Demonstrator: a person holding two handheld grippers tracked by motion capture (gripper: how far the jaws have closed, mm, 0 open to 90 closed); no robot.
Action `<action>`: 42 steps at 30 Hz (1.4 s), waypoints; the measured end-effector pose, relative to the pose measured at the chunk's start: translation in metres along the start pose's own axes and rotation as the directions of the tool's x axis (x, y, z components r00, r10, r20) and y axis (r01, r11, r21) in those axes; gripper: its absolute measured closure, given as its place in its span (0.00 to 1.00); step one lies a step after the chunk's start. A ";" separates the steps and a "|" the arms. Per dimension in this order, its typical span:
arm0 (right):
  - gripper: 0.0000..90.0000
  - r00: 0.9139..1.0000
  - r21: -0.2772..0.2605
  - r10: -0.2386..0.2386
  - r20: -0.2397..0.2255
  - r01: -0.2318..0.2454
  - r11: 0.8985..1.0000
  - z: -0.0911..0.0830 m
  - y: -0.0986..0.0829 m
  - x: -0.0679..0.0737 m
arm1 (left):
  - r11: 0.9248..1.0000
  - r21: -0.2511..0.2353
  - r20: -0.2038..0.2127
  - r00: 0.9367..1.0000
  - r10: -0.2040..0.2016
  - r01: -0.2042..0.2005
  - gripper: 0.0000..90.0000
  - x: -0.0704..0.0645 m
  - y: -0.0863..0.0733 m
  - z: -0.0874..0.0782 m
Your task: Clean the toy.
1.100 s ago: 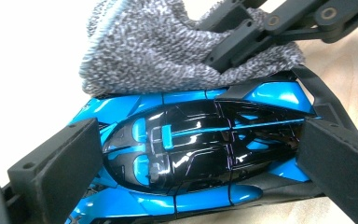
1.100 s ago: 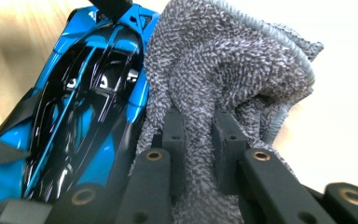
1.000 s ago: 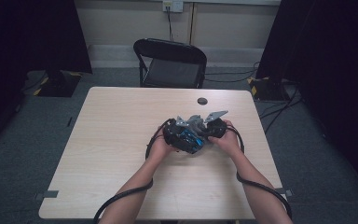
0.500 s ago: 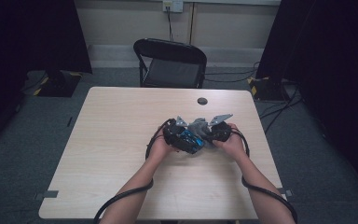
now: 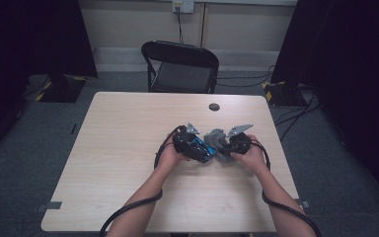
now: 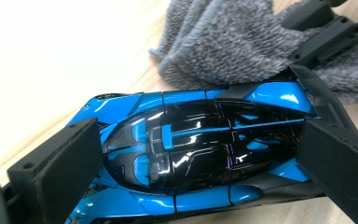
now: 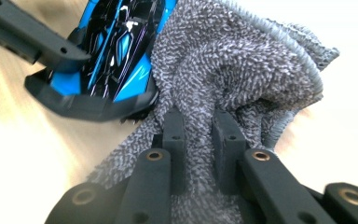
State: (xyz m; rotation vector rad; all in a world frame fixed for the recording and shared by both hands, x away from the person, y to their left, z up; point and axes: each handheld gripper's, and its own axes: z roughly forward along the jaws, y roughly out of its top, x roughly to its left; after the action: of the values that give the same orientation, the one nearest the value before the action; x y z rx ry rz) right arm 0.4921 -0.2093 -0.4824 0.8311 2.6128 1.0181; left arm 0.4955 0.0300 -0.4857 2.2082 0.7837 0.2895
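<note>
pale wood table [image 5: 118, 163] carries the work right of its middle, a black folding chair [image 5: 180, 66] off at twelve o'clock. left gripper [image 6: 200, 154] has its jaws clamped on the blue and black toy car [image 6: 196, 149]. at the car's three o'clock, touching it, right gripper [image 7: 199, 140] pinches the grey cloth [image 7: 233, 70].

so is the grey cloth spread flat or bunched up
Bunched up: the grey cloth rises in folds, pinched by the right gripper beside the toy car.
</note>
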 end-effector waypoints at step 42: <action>0.87 0.990 -0.058 0.039 0.138 -0.031 0.998 0.001 0.041 -0.035 | 1.000 0.002 -0.001 1.000 -0.003 0.003 0.00 0.000 0.001 0.000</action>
State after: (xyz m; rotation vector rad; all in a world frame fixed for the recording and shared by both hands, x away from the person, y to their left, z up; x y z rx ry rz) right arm 0.5384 -0.2038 -0.4554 0.9034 2.4510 0.9998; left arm 0.4956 0.0294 -0.4854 2.2092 0.7880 0.2889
